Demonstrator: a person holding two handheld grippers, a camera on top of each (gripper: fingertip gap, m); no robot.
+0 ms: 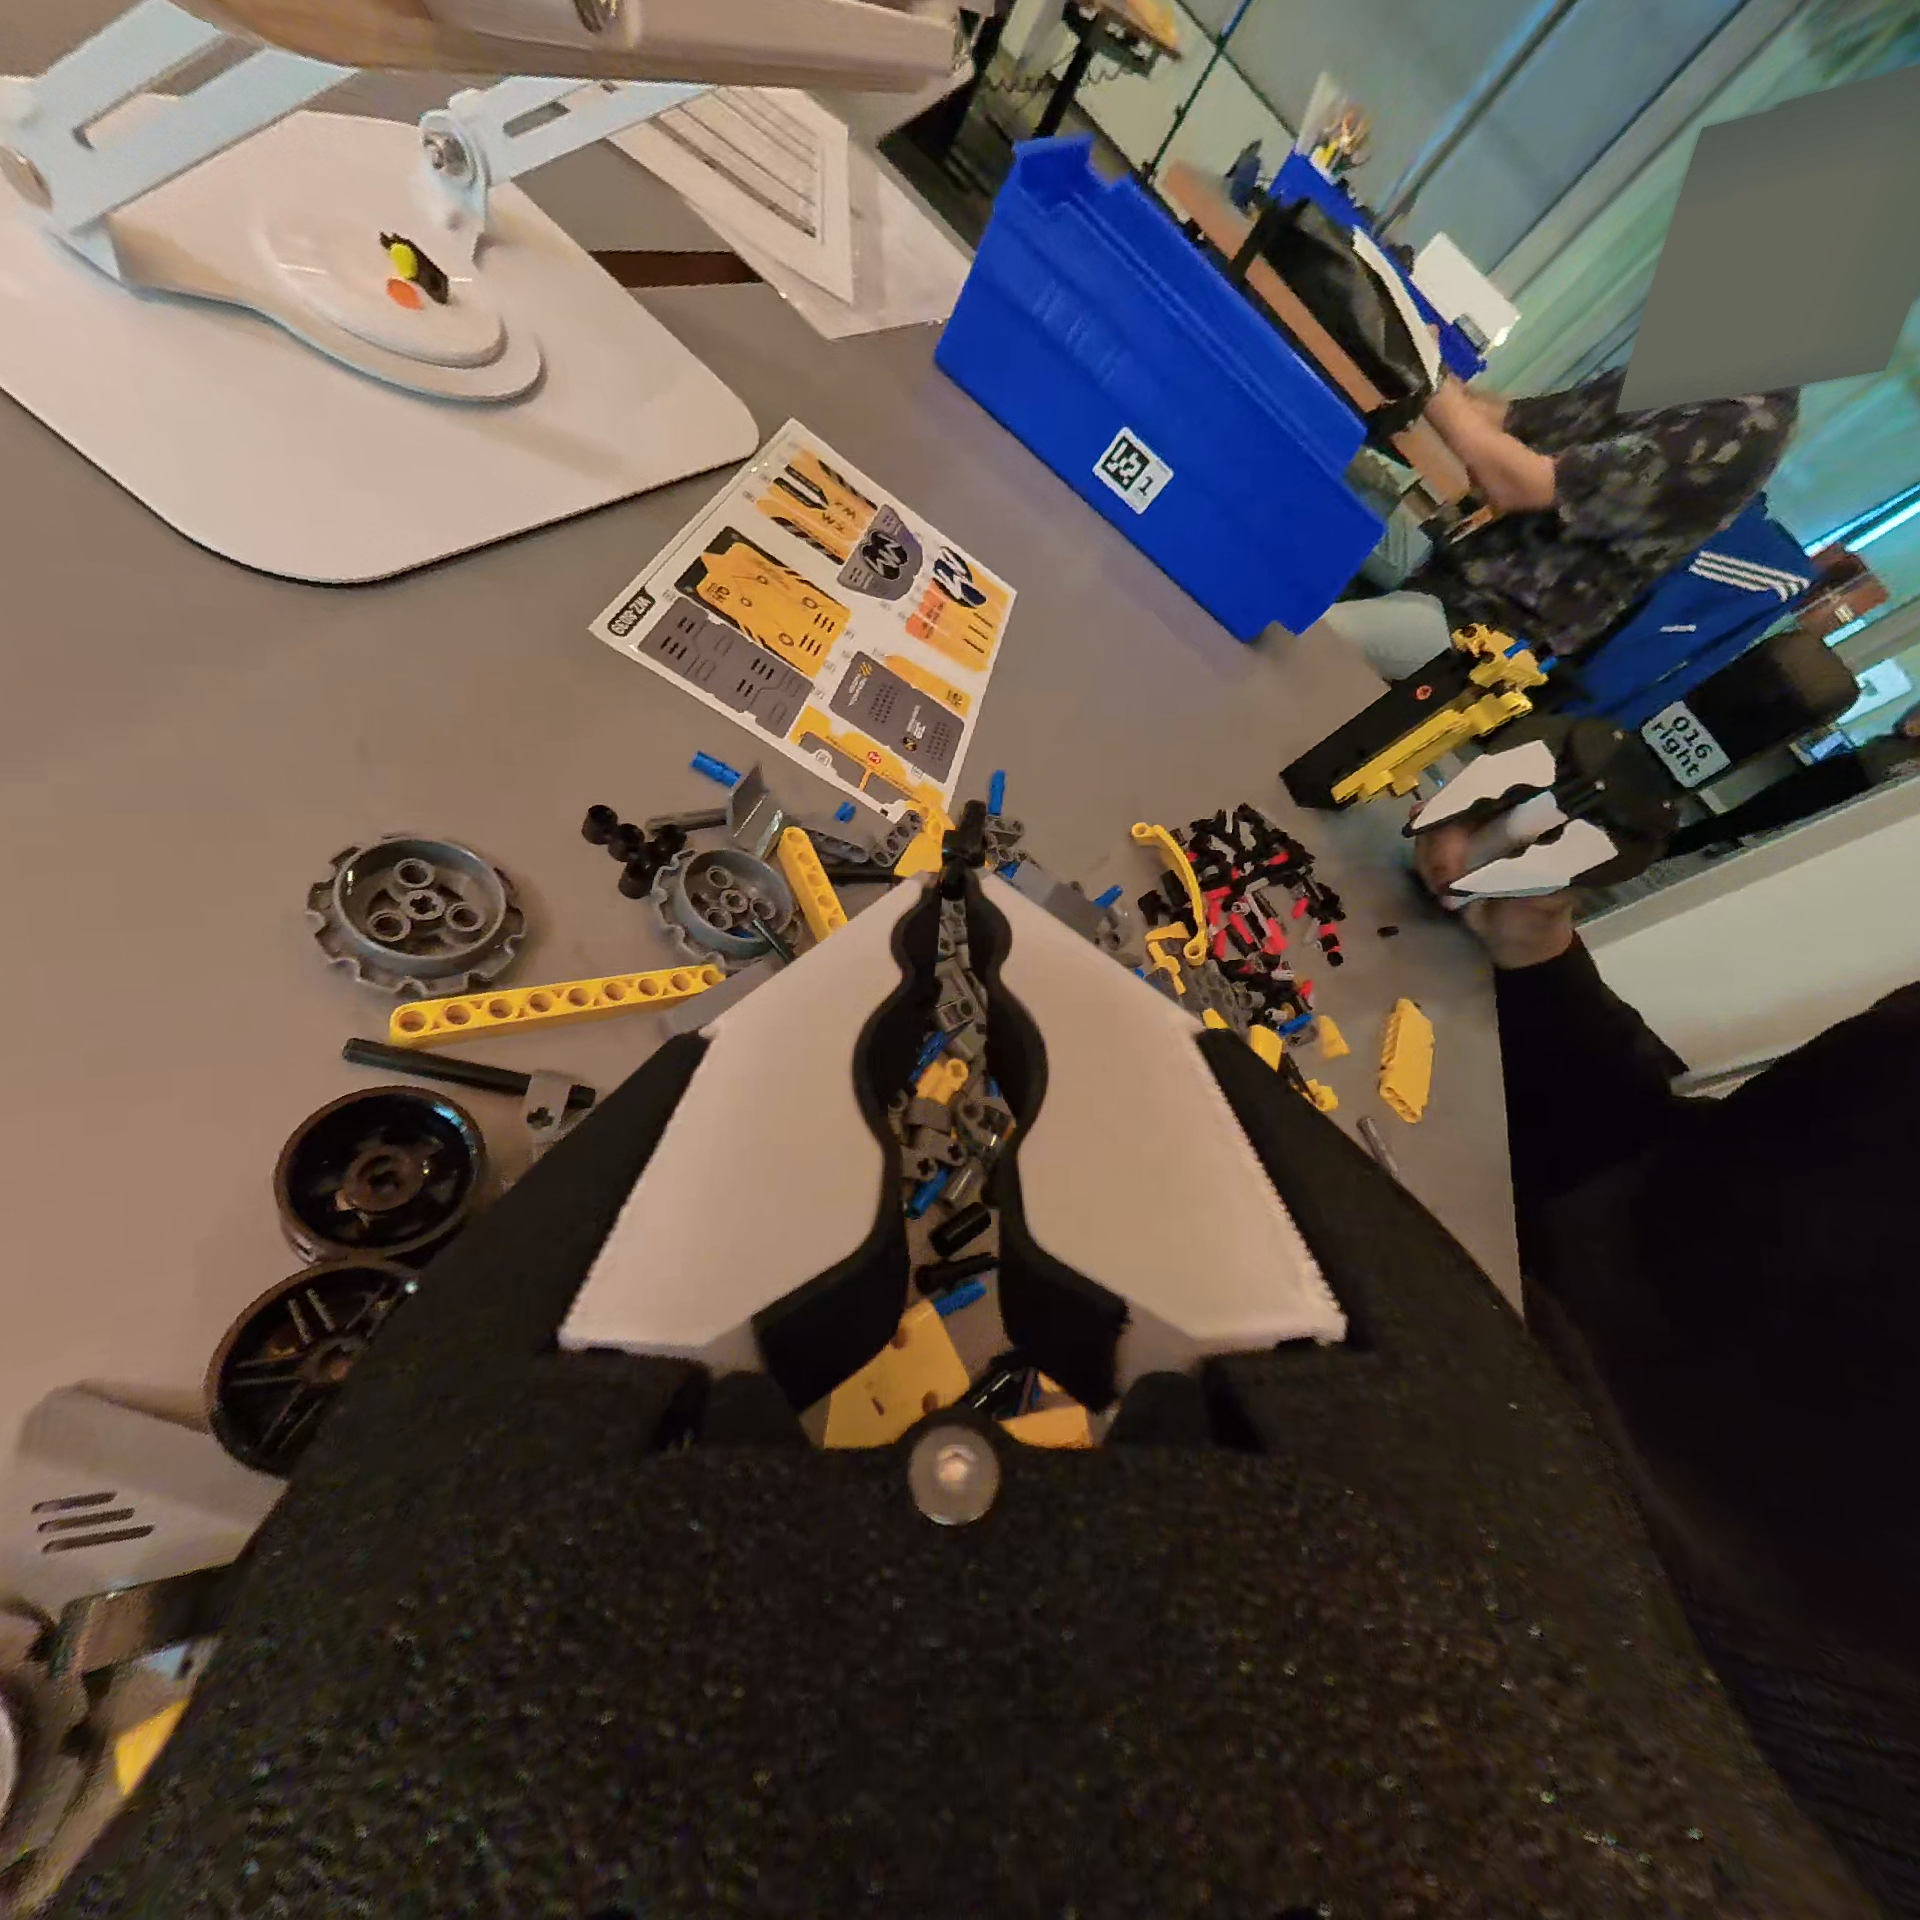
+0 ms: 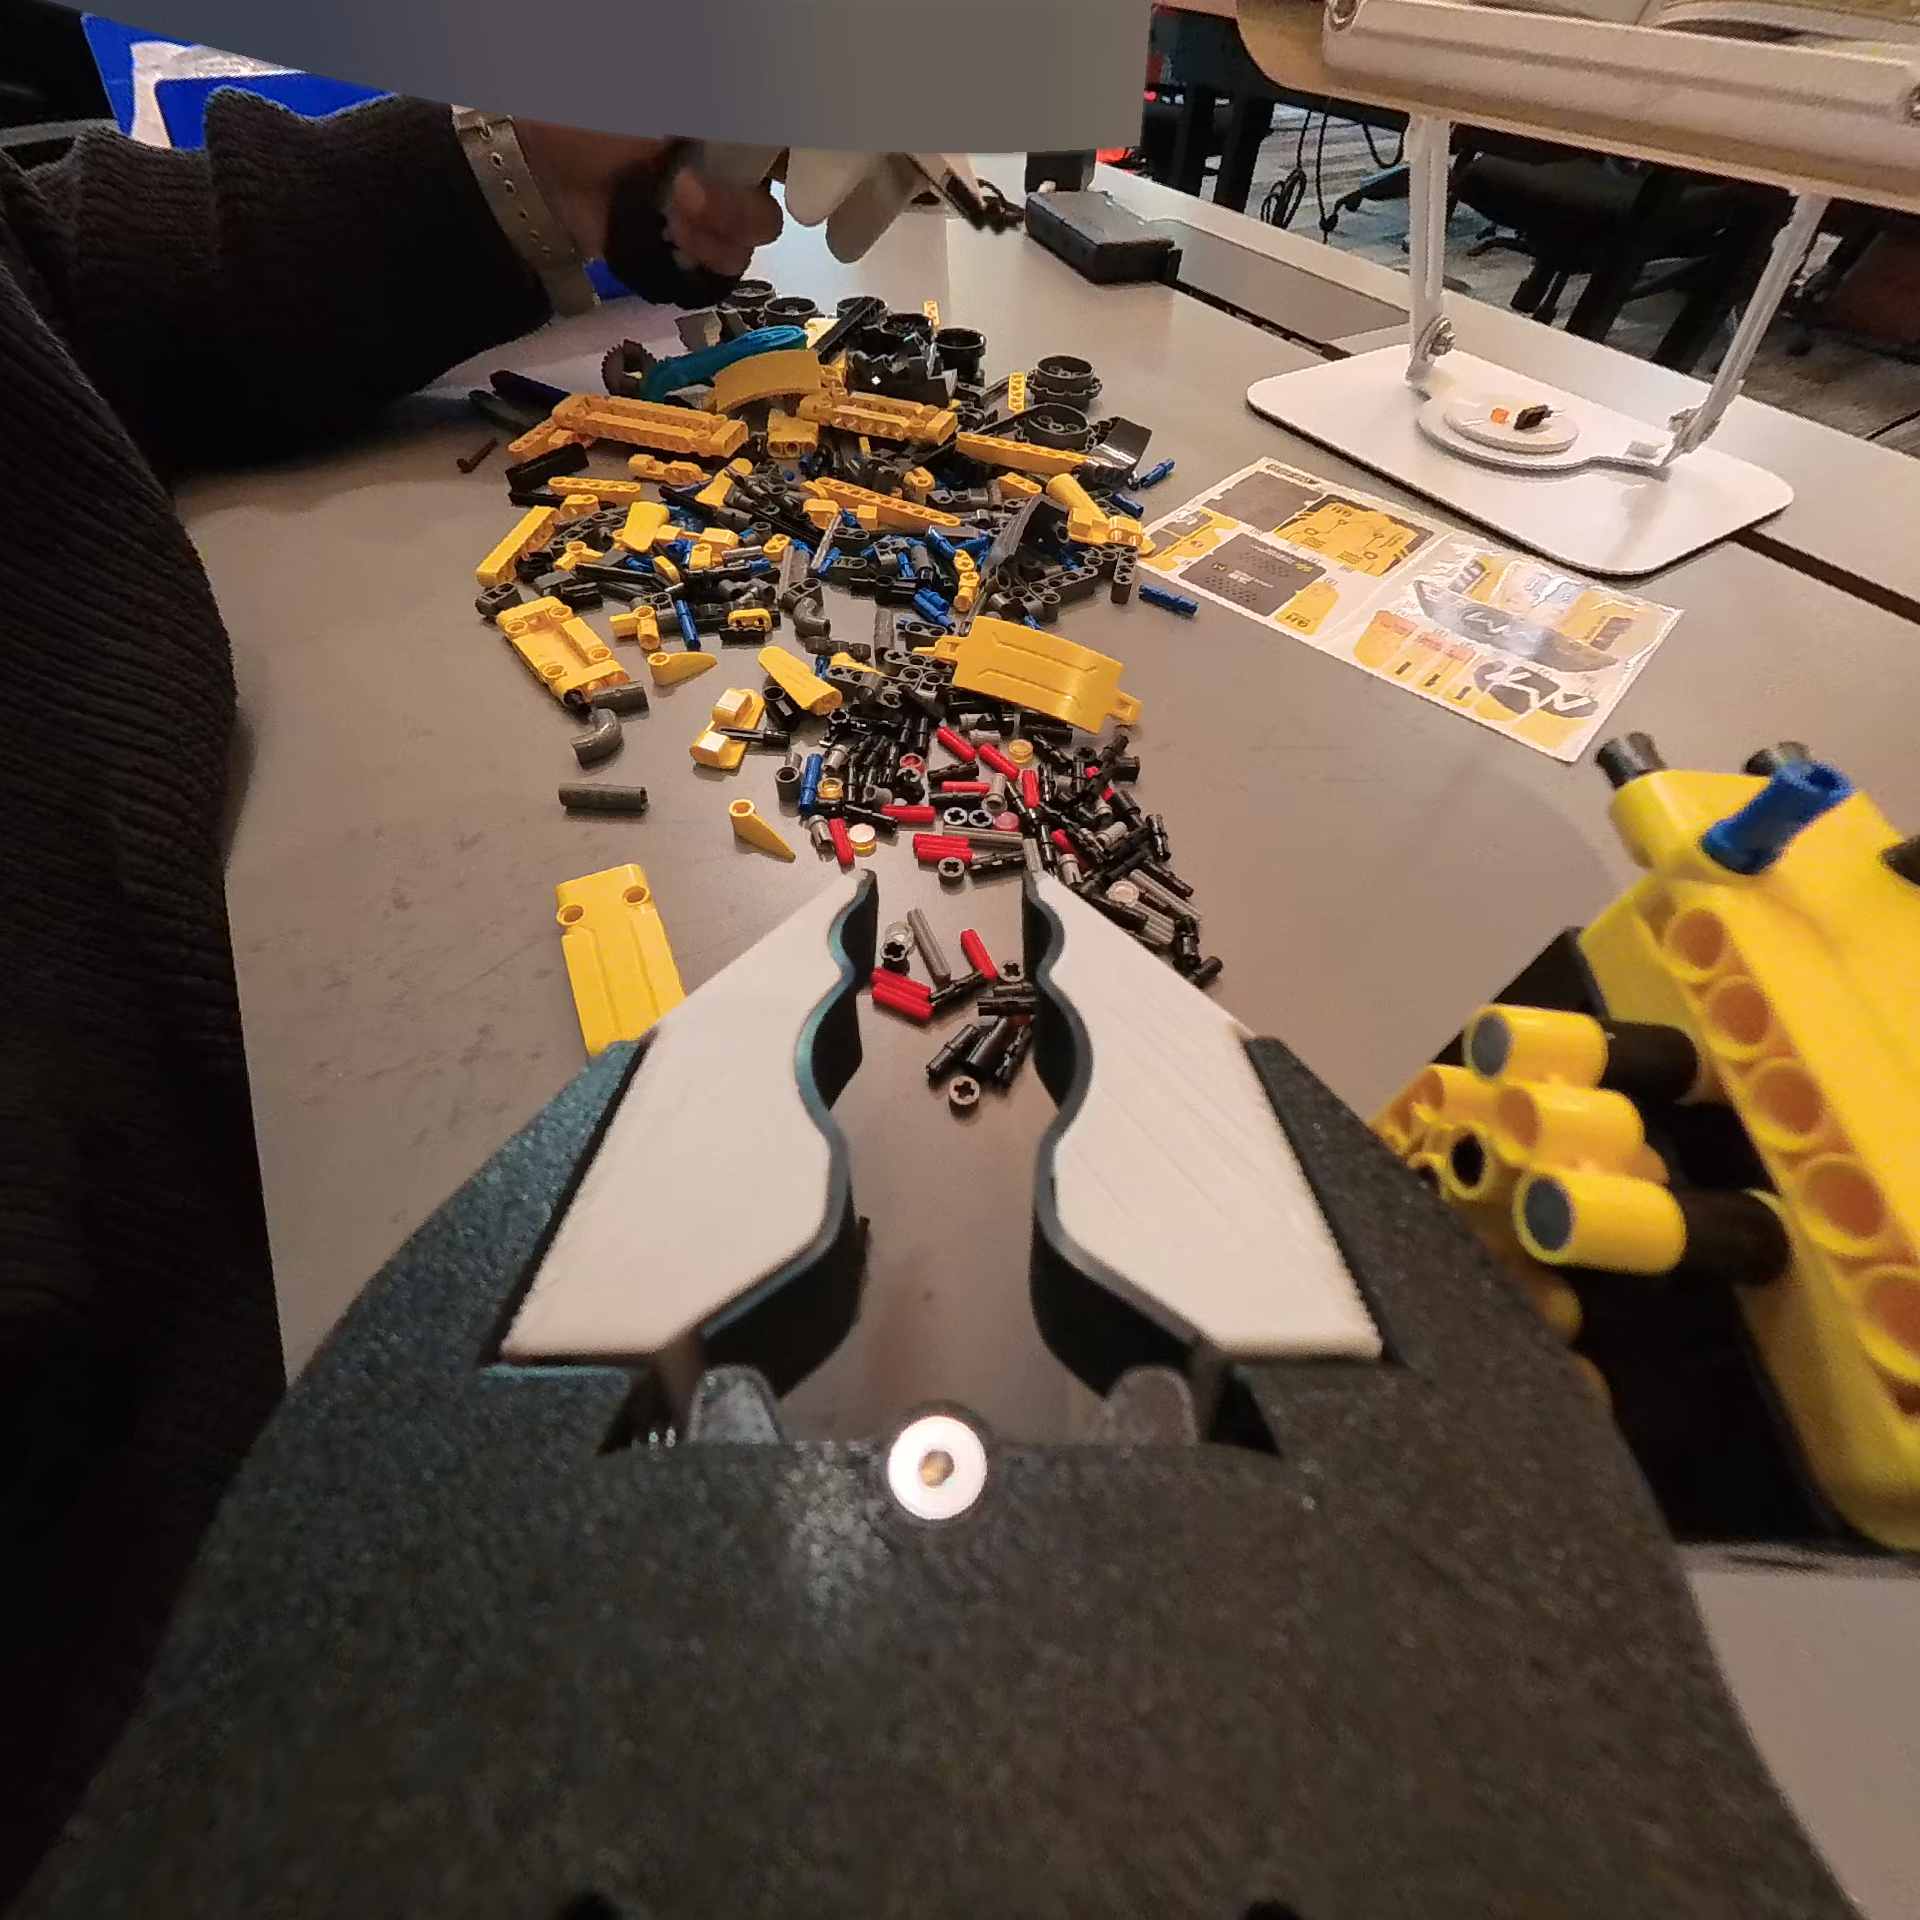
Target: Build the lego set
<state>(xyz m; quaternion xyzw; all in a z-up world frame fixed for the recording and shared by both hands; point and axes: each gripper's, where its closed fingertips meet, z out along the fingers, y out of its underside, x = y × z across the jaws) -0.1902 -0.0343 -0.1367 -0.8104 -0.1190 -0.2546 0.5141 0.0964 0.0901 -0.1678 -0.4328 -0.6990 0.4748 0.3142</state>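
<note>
My left gripper (image 1: 961,883) is shut on a small black connector piece (image 1: 971,829) that sticks out past its tips. It is held above a pile of yellow, grey and blue building parts (image 1: 956,1101). My right gripper (image 2: 948,894) is open and empty, low over a scatter of small black and red pins (image 2: 987,821). A partly built yellow assembly (image 2: 1766,1091) on a black block lies just right of it. In the left wrist view the right gripper (image 1: 1507,831) shows beside that assembly (image 1: 1434,717). The left gripper's pale fingers (image 2: 842,208) show far off in the right wrist view.
A sticker sheet (image 1: 810,613) (image 2: 1403,592) lies on the grey table. A white stand (image 1: 312,364) (image 2: 1507,457) is behind it and a blue bin (image 1: 1143,384) at the back right. Grey gear wheels (image 1: 416,914), black wheels (image 1: 379,1174) and a long yellow beam (image 1: 561,1003) lie left. A dark sleeve (image 2: 125,727) borders the left. Spacing between my two grippers at the tips: around 30 cm.
</note>
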